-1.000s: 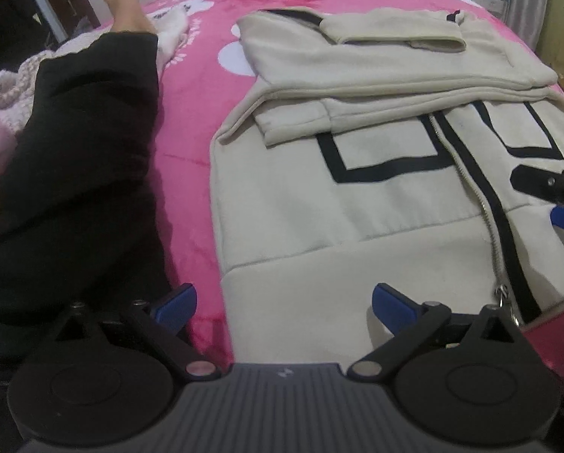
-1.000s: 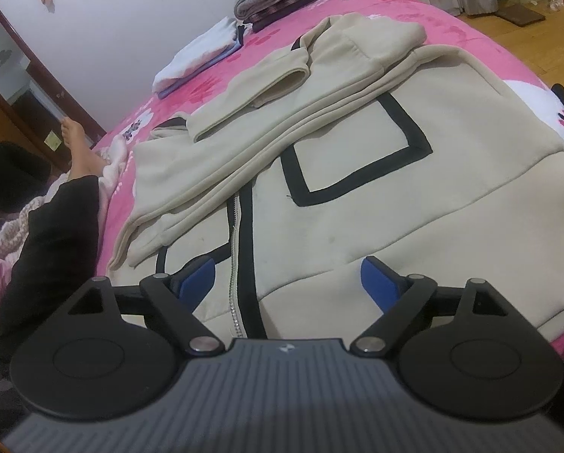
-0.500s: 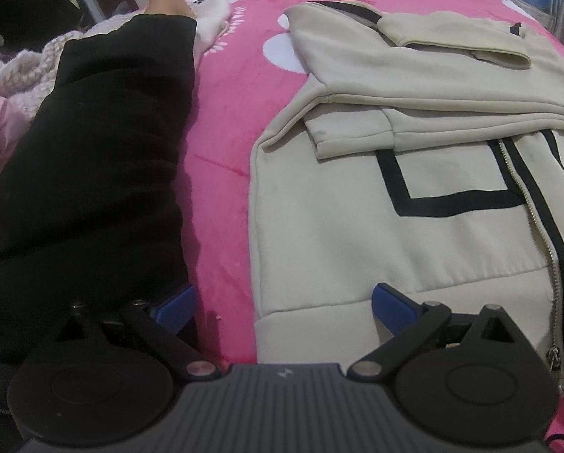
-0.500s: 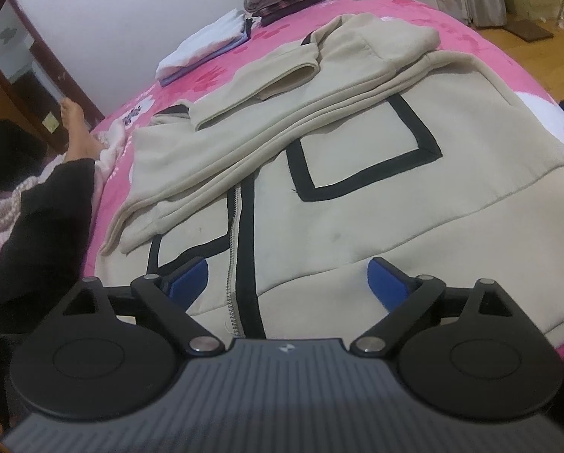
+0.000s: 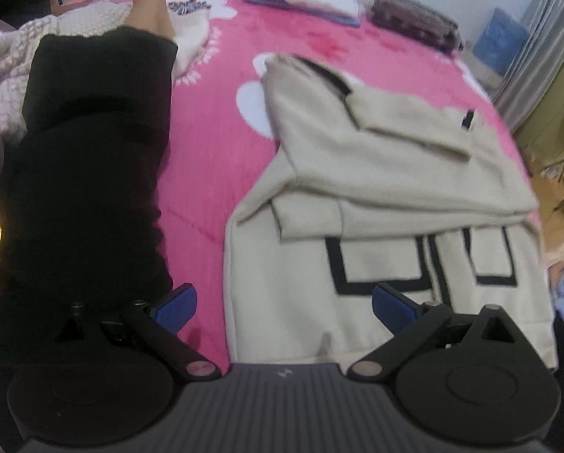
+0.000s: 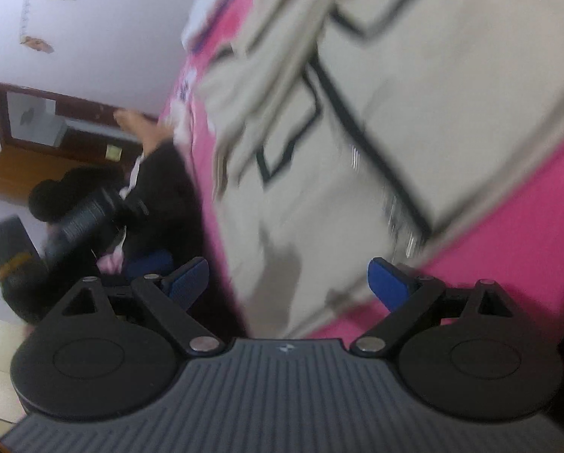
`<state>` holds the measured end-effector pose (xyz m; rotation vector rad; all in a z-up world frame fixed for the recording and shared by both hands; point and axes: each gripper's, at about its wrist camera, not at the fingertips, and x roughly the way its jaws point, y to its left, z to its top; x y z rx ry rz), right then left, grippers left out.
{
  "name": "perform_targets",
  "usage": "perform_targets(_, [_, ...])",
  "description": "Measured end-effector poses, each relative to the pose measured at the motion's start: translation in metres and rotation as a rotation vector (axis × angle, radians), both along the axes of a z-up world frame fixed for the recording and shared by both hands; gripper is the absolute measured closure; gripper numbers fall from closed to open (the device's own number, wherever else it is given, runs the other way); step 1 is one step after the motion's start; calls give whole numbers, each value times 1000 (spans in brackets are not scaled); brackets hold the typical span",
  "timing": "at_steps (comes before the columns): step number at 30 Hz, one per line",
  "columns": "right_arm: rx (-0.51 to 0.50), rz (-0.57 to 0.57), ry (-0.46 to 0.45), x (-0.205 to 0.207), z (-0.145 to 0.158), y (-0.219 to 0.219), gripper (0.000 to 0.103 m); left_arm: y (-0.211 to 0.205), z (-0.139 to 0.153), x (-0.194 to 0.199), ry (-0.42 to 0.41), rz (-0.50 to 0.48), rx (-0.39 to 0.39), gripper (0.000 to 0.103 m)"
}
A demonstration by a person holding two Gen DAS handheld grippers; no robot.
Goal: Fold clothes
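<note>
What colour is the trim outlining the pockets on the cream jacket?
Black, on the cream jacket; clearest in the left wrist view.

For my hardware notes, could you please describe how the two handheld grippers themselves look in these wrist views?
Both look alike. The left gripper and right gripper each have two blue fingertip pads on black angular linkage arms joined by silver pivot pins. Behind these sit two round black discs flanking a grey ribbed body with a small pale logo. No cables show. In the right wrist view, a black cylindrical handle with small print shows beyond.
</note>
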<state>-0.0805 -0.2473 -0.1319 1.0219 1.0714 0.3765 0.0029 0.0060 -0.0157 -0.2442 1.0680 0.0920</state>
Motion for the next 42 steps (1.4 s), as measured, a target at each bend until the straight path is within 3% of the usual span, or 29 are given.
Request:
perform_targets(7, [42, 10, 167, -2, -28, 20, 26, 2, -1, -10, 22, -16, -32, 3])
perform_targets(9, [46, 9, 177, -2, -32, 24, 27, 6, -6, -14, 33, -8, -43, 3])
perform_targets(18, [61, 10, 188, 4, -41, 51, 48, 24, -11, -17, 25, 43, -83, 3])
perform_targets(20, [91, 15, 213, 4, -45, 57, 59, 25, -12, -17, 21, 39, -88, 3])
perform_targets(24, [145, 17, 243, 3, -57, 71, 70, 24, -12, -20, 14, 25, -97, 3])
perform_targets(26, [169, 13, 257, 3, -63, 74, 90, 24, -13, -21, 15, 18, -101, 3])
perform_targets(28, [207, -5, 259, 1, -66, 73, 98, 25, -12, -22, 20, 12, -121, 3])
perform_targets(35, [266, -110, 110, 5, -37, 49, 99, 40, -16, -21, 88, 24, -326, 3])
perform_targets(42, [346, -197, 82, 6, -31, 28, 99, 45, -33, -18, 200, 58, -576, 3])
